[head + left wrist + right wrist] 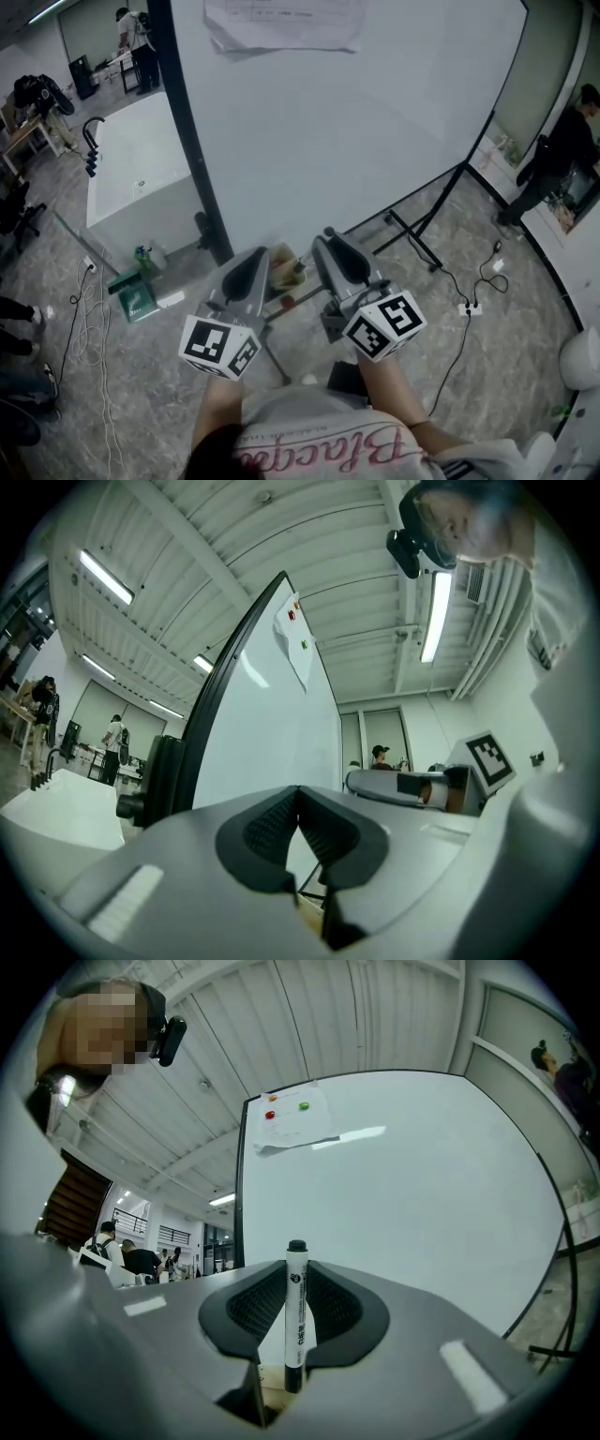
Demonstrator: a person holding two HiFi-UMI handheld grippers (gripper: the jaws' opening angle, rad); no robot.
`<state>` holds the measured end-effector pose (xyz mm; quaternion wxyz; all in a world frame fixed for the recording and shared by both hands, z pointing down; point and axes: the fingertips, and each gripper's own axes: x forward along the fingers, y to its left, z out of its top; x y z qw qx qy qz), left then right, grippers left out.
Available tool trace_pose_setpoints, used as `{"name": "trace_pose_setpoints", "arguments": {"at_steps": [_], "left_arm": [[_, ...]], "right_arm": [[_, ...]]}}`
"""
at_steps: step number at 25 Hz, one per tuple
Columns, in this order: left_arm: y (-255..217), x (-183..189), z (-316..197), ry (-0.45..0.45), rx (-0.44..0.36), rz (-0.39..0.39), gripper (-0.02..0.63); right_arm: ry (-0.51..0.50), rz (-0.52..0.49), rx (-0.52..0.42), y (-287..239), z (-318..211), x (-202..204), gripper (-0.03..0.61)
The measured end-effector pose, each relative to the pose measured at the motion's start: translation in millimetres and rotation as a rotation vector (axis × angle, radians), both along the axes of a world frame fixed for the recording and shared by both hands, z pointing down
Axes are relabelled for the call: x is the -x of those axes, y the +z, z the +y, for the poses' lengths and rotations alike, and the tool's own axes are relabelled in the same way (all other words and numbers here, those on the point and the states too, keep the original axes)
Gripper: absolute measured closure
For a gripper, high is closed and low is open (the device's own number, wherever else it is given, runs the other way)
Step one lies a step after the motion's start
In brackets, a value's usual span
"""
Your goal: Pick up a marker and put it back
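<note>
A white marker (294, 1314) with a black cap stands upright between the jaws of my right gripper (295, 1283), which is shut on its barrel; the cap pokes out above the pads. In the head view the right gripper (330, 240) points up at the lower edge of the whiteboard (356, 122), and the marker itself is hidden there. My left gripper (254, 259) sits just to its left, also aimed at the board. In the left gripper view the left gripper (298, 797) is shut with nothing between its ribbed pads, their tips touching.
A brownish tray (284, 267) sits at the board's foot between the grippers. The black stand legs (419, 229) spread to the right, with a cable and power strip (470, 307) on the floor. A white counter (136, 173) is at the left, a person (555, 155) at the right.
</note>
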<state>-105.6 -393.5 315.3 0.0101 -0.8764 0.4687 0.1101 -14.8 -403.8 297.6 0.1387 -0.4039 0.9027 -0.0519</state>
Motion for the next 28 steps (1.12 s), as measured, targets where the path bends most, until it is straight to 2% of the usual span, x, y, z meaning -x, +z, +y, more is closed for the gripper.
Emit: {"name": "trace_pose_setpoints", "arguments": {"at_steps": [7, 18, 25, 28], "left_arm": [[1.4, 2.1, -4.2, -0.001, 0.006, -0.008, 0.614], [6.8, 6.4, -10.9, 0.000, 0.021, -0.006, 0.614], [16.8, 9.2, -15.5, -0.013, 0.044, 0.009, 0.615], [19.4, 9.5, -16.1, -0.018, 0.050, 0.009, 0.614]], "right_arm": [[-0.012, 0.012, 0.018, 9.5, -7.3, 5.5, 0.509], [-0.103, 0.166, 0.214, 86.6, -26.2, 43.4, 0.508], [-0.102, 0.221, 0.326, 118.6, -35.1, 48.6, 0.508], [-0.101, 0.216, 0.363, 127.6, -38.7, 45.2, 0.508]]}}
